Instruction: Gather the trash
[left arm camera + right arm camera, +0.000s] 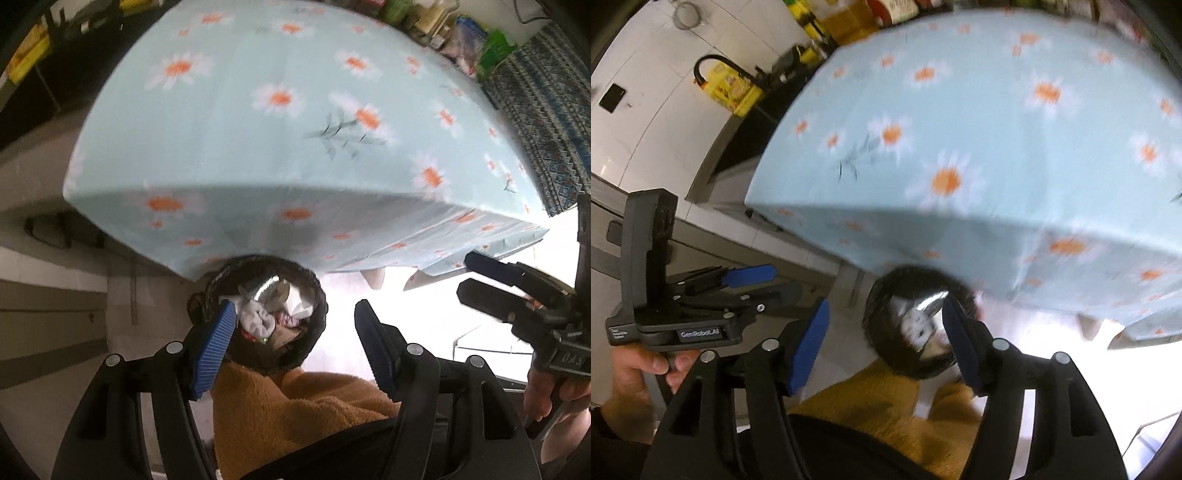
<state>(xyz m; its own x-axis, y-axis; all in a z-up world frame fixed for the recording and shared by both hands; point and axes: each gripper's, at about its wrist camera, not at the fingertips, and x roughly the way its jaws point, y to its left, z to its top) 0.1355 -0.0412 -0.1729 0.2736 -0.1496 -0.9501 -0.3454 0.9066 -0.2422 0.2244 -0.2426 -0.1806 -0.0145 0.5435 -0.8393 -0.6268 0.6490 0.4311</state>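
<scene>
- The left gripper point(295, 339) points down at the floor. Its two blue fingers point(216, 349) are apart, and nothing is squeezed between them.
- The right gripper point(886, 343) points down too. Its fingers point(809, 347) are apart as well, with nothing pinched between them.
- A round trash bin point(314, 332) with a black bag stands on the floor, just under the near edge of the table point(277, 122).
- From the left wrist view, the bin sits between the left gripper's fingers but lower down, not touching them.
- Inside the bin is trash point(273, 310): white crumpled paper, a shiny silver wrapper and some brownish bits.
- In the right wrist view the bin point(886, 295) looks blurry, and the shiny wrapper point(923, 306) shows at its top.
- The table has a light blue cloth with white and orange daisies. The cloth hangs down over the near edge.
- At the far edge of the table are packets and bottles point(461, 40), too blurry to name.
- Something fuzzy and orange-brown point(295, 413) lies below the bin in the picture, close to the grippers.
- A hand point(642, 373) holds the left gripper's handle, seen at the left side of the right wrist view.
- A yellow box point(731, 88) sits on the dark counter past the left corner of the table.
</scene>
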